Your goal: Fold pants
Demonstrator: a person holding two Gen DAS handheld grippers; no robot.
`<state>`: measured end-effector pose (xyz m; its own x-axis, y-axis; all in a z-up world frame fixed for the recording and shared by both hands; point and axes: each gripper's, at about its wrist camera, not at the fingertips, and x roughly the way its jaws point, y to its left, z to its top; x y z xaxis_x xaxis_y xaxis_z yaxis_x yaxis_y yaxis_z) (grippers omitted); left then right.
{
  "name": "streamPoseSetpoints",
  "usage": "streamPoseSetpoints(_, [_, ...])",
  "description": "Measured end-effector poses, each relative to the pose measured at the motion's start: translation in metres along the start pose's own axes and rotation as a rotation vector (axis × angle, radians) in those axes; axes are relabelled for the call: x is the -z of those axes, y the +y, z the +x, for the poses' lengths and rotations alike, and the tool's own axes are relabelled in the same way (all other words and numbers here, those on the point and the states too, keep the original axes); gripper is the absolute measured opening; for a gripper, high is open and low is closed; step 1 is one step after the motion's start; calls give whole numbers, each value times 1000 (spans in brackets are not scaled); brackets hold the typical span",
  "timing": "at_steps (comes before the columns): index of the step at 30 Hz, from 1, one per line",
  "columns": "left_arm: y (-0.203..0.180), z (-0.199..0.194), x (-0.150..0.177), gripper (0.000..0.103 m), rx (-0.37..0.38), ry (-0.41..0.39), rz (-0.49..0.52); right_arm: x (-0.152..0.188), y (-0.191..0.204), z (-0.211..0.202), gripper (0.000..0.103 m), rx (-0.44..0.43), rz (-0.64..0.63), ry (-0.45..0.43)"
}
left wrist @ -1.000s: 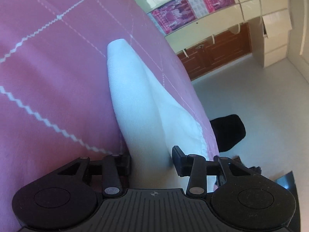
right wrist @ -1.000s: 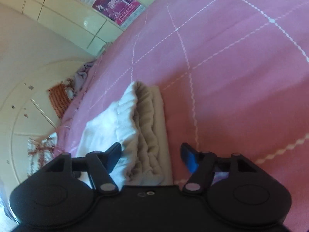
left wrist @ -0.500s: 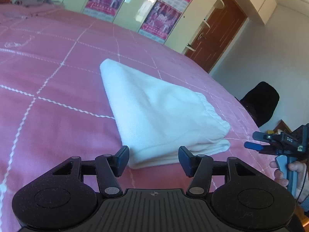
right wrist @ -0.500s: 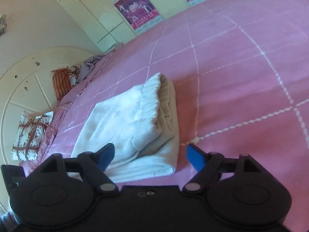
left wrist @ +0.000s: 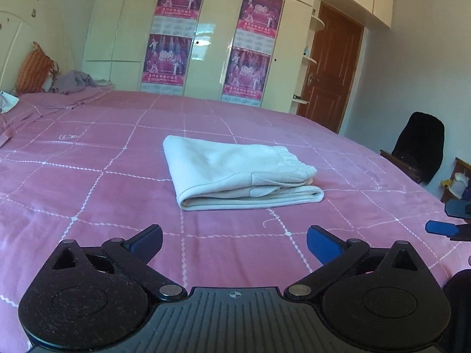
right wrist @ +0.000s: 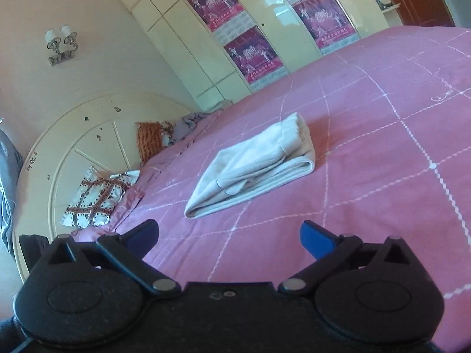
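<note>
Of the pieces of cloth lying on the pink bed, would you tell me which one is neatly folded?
The white pants in the middle of the bedspread, folded into a flat stack. The purple garment and the patterned cloth near the headboard lie loosely crumpled.

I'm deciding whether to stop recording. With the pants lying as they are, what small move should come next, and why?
Probably just rest both tools. The pants lie folded in a compact stack on the bedspread. The left hand-held gripper and right hand-held gripper are opening, nothing between their jaws.

Pink checked bed (left wrist: 88,194) bears folded white pants (left wrist: 235,173), perhaps cushions (right wrist: 97,197).
</note>
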<state>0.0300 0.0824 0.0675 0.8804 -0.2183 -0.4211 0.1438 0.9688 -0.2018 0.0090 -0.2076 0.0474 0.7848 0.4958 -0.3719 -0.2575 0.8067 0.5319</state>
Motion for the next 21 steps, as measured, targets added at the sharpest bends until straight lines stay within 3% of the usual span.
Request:
streamPoseSetpoints(4, [-13, -19, 15, 103, -5, -22, -15, 15, 28, -20, 103, 110, -103, -107])
streamPoseSetpoints(8, [-26, -26, 24, 103, -7, -48, 0, 20, 45, -17, 103, 193, -202, -140])
streamPoseSetpoints(14, [-43, -29, 31, 103, -9, -69, 56, 32, 54, -14, 103, 282, -264, -143])
streamPoseSetpoints(16, [-45, -31, 31, 103, -9, -72, 64, 37, 58, -9, 103, 326, -310, -95])
streamPoseSetpoints(21, [-45, -34, 31, 103, 2, -75, 61, 47, 70, 0, 103, 330, -373, -63])
